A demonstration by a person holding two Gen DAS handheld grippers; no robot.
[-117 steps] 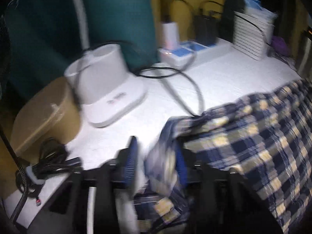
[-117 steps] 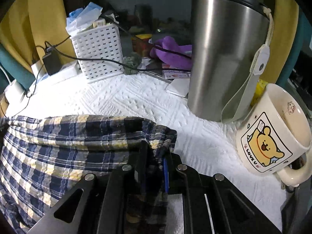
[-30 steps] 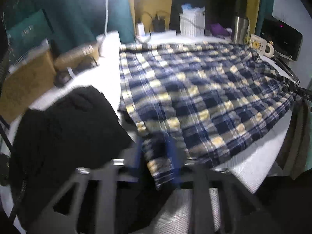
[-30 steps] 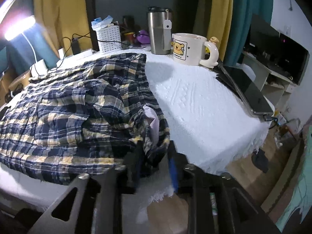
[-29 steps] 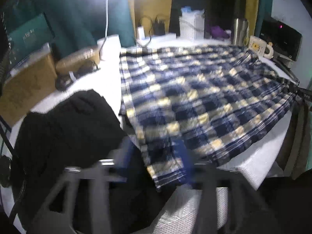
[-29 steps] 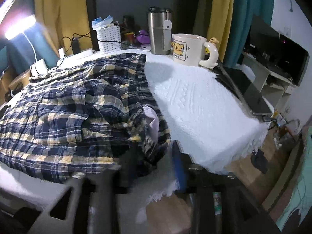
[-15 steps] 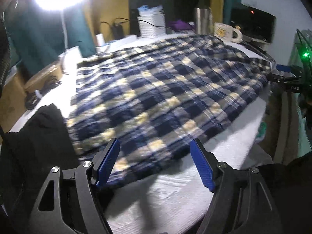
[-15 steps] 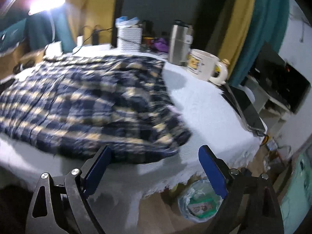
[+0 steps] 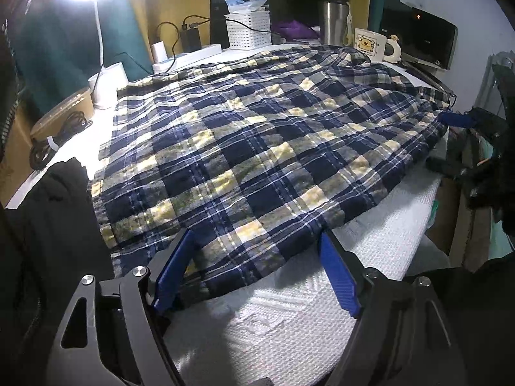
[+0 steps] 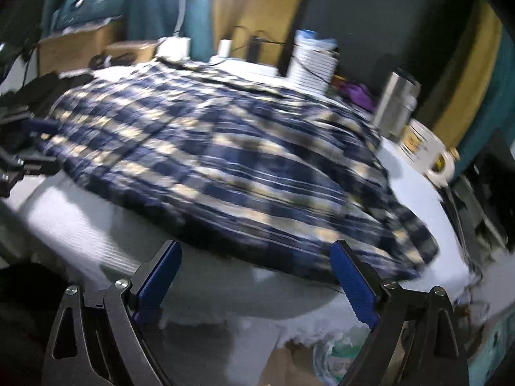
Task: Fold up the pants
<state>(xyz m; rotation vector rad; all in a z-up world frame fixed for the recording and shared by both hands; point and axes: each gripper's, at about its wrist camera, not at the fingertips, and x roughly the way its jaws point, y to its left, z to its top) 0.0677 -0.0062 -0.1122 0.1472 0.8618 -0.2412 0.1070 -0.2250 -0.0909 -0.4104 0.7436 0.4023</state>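
Observation:
The blue, yellow and grey plaid pants (image 9: 257, 135) lie spread flat over the white textured table cover (image 9: 283, 315). They also show, blurred, in the right wrist view (image 10: 225, 167). My left gripper (image 9: 257, 263) is open and empty at the near edge, its blue pads to either side of the pants' hem. My right gripper (image 10: 254, 276) is open and empty, a little back from the near edge of the pants. It also shows at the right edge of the left wrist view (image 9: 463, 128), beside the pants' far right corner.
A black garment (image 9: 42, 241) lies at the left. At the back stand a lit lamp (image 9: 106, 80), a white basket (image 9: 248, 29), a steel tumbler (image 9: 333, 22), a bear mug (image 9: 373, 45) and cables (image 9: 54, 138). The table edge drops off in front.
Both grippers have let go of the pants, opened wide and drawn back from the table edge. The pants now lie spread flat on the cover.

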